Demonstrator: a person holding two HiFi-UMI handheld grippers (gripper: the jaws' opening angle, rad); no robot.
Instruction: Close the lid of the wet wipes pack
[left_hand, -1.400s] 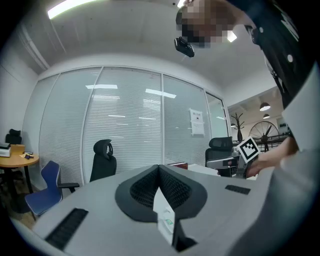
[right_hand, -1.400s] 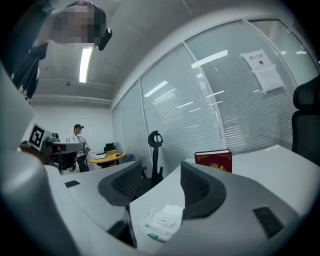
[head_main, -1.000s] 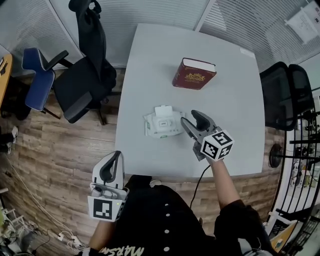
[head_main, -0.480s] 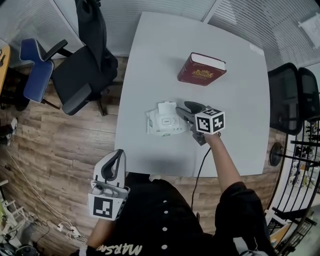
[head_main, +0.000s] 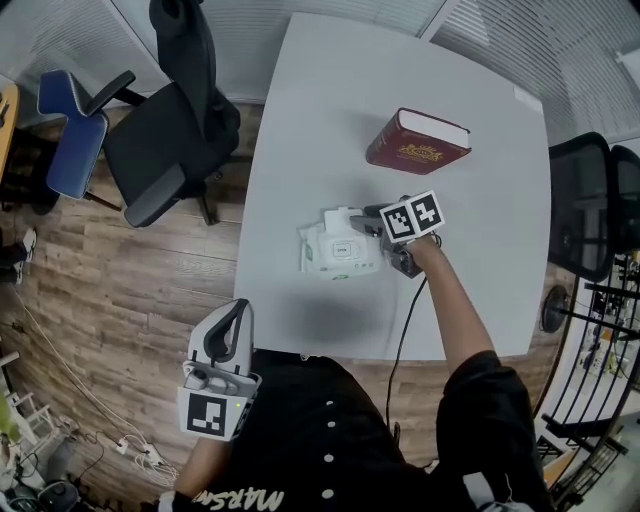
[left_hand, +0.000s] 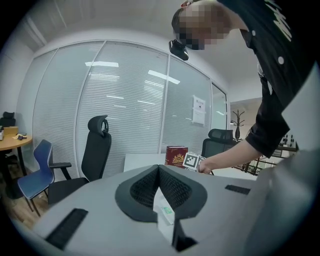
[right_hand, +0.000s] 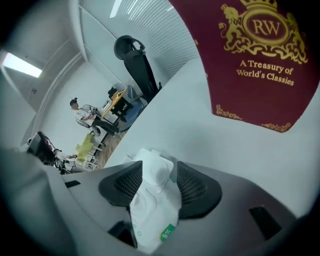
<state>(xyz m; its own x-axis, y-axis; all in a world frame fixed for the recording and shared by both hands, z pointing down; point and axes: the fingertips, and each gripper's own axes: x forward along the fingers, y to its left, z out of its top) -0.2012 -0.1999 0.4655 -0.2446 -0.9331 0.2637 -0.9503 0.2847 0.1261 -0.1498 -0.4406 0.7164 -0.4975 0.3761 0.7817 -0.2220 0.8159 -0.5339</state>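
From above, the wipes pack (head_main: 338, 258) lies mid-bench (head_main: 480, 300), its long side running left to right and its lid (head_main: 340, 220) flipped up at the far edge. Just beside the lid's right end sits the right tool (head_main: 378, 222); the left tool (head_main: 226, 340) hangs off the bench, well apart.

Left gripper view: jaws clenched together, empty.

Right gripper view: jaws spread and released, with the pack ahead between them, unpressed. This hand is nearer by far.
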